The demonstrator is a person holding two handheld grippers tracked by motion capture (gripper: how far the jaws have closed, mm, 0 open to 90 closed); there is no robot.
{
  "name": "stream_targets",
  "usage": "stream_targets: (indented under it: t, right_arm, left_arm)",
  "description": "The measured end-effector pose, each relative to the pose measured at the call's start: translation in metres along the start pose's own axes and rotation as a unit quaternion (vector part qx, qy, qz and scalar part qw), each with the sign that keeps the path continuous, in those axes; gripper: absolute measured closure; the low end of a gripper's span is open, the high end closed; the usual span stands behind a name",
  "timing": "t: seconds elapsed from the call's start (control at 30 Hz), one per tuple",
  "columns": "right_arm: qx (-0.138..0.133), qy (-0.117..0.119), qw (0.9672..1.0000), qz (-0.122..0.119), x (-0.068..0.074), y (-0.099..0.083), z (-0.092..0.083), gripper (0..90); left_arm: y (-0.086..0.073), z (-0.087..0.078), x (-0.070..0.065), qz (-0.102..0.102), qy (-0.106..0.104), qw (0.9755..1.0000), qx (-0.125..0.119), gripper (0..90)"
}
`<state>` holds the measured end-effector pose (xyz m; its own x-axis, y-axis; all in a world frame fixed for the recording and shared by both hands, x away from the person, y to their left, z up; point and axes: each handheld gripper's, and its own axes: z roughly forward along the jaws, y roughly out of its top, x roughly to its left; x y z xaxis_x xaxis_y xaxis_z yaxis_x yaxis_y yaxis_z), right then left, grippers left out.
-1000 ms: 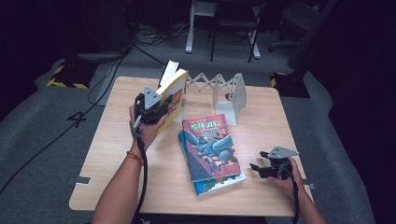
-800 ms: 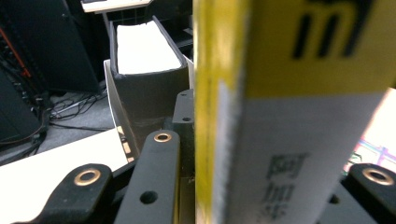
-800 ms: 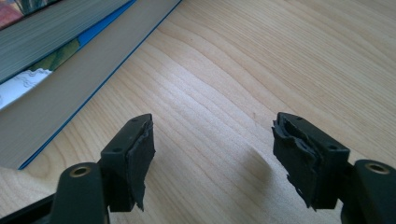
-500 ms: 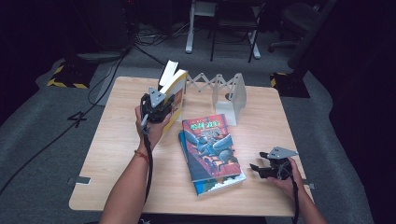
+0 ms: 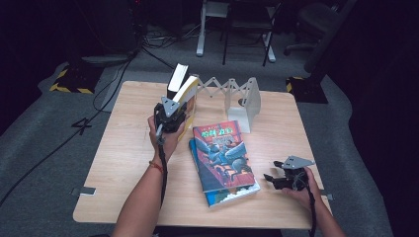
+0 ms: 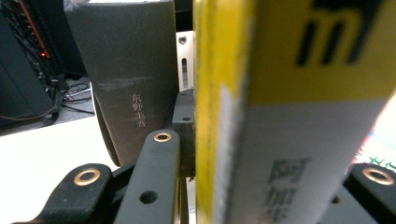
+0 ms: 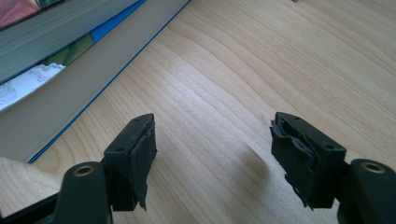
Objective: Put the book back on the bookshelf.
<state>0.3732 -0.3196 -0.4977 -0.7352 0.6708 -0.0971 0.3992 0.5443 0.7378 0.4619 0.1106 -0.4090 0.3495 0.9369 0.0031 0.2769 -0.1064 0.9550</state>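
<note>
A person's left gripper (image 5: 172,114) clamps a yellow book (image 5: 188,94) upright at the rack (image 5: 236,94), beside a dark book (image 5: 177,77) already shelved. Two books (image 5: 222,155) lie stacked mid-table, unshelved; the right gripper (image 5: 272,177) rests nearby, jaws apart and empty.

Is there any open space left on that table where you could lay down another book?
Yes. The table's near-left part, left of the forearm, is bare wood, and so is the strip between the stacked books and the right gripper. The far middle is crowded: the left gripper holds a yellow book beside a dark book and the white folding rack.
</note>
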Motion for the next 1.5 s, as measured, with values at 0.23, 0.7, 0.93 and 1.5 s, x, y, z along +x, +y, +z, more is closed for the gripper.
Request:
stream_targets:
  t: [0.23,0.7,0.93,1.5]
  right_arm:
    - [0.004,0.000,1.0000,0.001,0.000,0.000,0.000,31.4]
    - [0.007,0.006,1.0000,0.004,0.000,-0.001,0.001,31.3]
    - [0.009,0.006,0.9999,0.005,-0.001,-0.001,0.001,31.1]
    - [0.010,0.010,0.9999,0.009,-0.002,-0.002,0.000,31.2]
  left_arm:
    - [-0.008,0.000,-0.002,-0.004,0.007,1.0000,0.005,74.2]
    - [-0.005,0.008,-0.008,-0.005,0.022,0.9997,0.009,74.1]
    - [-0.006,0.011,-0.005,-0.016,0.012,0.9997,0.012,71.3]
    - [-0.021,-0.008,0.004,0.000,-0.009,0.9997,0.025,52.5]
